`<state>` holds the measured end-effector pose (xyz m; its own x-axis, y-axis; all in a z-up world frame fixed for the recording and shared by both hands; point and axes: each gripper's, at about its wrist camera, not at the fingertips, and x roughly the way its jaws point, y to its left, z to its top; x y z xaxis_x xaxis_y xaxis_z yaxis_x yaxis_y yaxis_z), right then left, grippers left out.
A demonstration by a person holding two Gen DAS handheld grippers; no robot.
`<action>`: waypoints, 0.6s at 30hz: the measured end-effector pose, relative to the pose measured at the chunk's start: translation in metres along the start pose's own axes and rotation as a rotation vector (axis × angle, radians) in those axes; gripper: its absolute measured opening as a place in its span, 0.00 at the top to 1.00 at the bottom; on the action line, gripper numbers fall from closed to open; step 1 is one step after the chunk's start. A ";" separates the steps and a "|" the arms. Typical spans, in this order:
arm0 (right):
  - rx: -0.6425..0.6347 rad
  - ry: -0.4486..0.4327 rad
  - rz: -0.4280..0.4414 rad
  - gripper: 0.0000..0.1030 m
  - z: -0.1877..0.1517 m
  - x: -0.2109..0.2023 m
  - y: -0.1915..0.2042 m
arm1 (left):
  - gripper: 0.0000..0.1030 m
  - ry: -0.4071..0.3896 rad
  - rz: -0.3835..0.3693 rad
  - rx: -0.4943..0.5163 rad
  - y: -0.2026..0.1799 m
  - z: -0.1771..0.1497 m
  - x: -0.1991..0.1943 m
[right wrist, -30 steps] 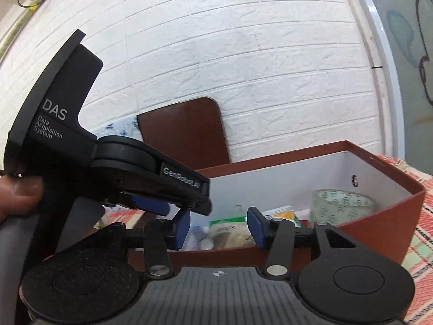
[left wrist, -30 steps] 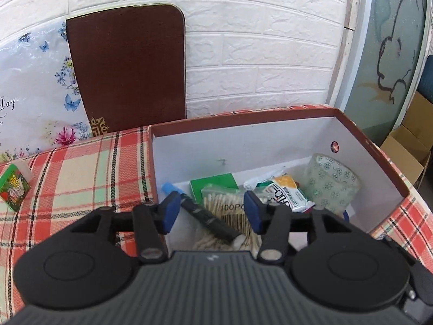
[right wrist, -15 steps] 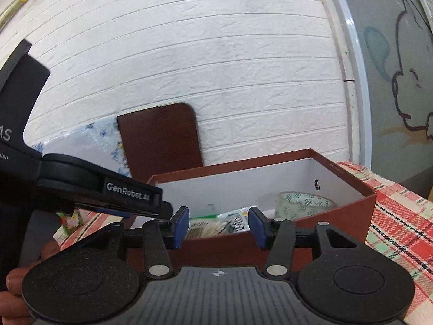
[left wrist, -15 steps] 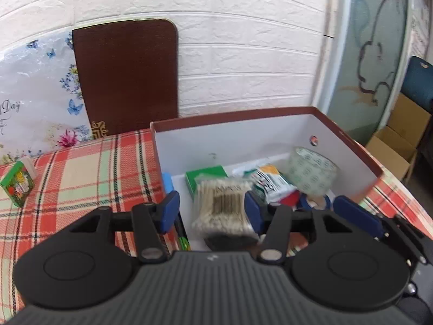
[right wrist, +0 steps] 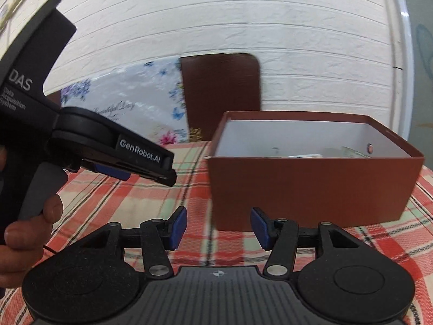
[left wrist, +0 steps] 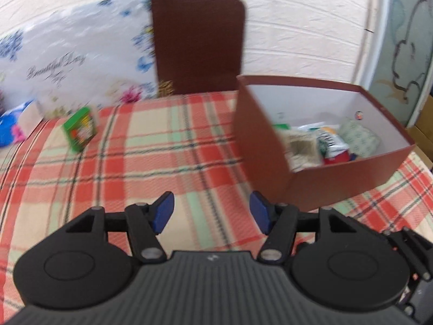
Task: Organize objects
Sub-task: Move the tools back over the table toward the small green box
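Note:
A brown cardboard box with a white inside stands on the plaid tablecloth; it also shows in the right wrist view. Inside lie a pack of cotton swabs, a roll of clear tape and several small packets. A small green carton stands on the cloth at the far left. My left gripper is open and empty, low over the cloth, left of the box. My right gripper is open and empty in front of the box. The left gripper's body shows at the left of the right wrist view.
A brown board and a floral panel lean on the white brick wall behind the table. A blue and white pack lies at the far left edge. A cardboard carton stands on the floor beyond the right table edge.
My left gripper has pulled back out of the box and swung left, empty; the cotton swab pack stays in the box. My right gripper has drawn back and lower in front of the box.

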<state>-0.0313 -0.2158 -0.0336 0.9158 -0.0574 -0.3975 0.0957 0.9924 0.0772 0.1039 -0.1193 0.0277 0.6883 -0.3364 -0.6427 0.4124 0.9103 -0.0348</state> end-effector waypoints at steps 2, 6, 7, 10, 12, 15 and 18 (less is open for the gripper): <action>-0.020 0.025 0.024 0.48 -0.002 0.004 0.011 | 0.37 0.015 0.034 -0.031 0.022 -0.008 0.002; -0.042 0.083 0.069 0.48 -0.003 0.017 0.030 | 0.37 0.038 0.109 -0.083 0.066 -0.023 0.008; -0.051 0.096 0.079 0.48 -0.003 0.020 0.035 | 0.37 0.042 0.125 -0.095 0.077 -0.027 0.009; -0.087 0.137 0.100 0.48 -0.005 0.031 0.048 | 0.36 0.051 0.178 -0.119 0.106 -0.033 0.016; -0.107 0.156 0.108 0.48 -0.005 0.040 0.057 | 0.36 0.049 0.212 -0.127 0.125 -0.036 0.021; -0.129 0.183 0.135 0.48 -0.003 0.053 0.072 | 0.33 0.000 0.282 -0.147 0.165 -0.041 0.022; -0.178 0.160 0.178 0.48 0.015 0.071 0.093 | 0.29 -0.033 0.391 -0.237 0.223 -0.053 0.025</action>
<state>0.0484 -0.1292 -0.0412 0.8376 0.1236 -0.5321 -0.1439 0.9896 0.0033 0.1818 0.0884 -0.0362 0.7851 0.0399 -0.6180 -0.0276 0.9992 0.0295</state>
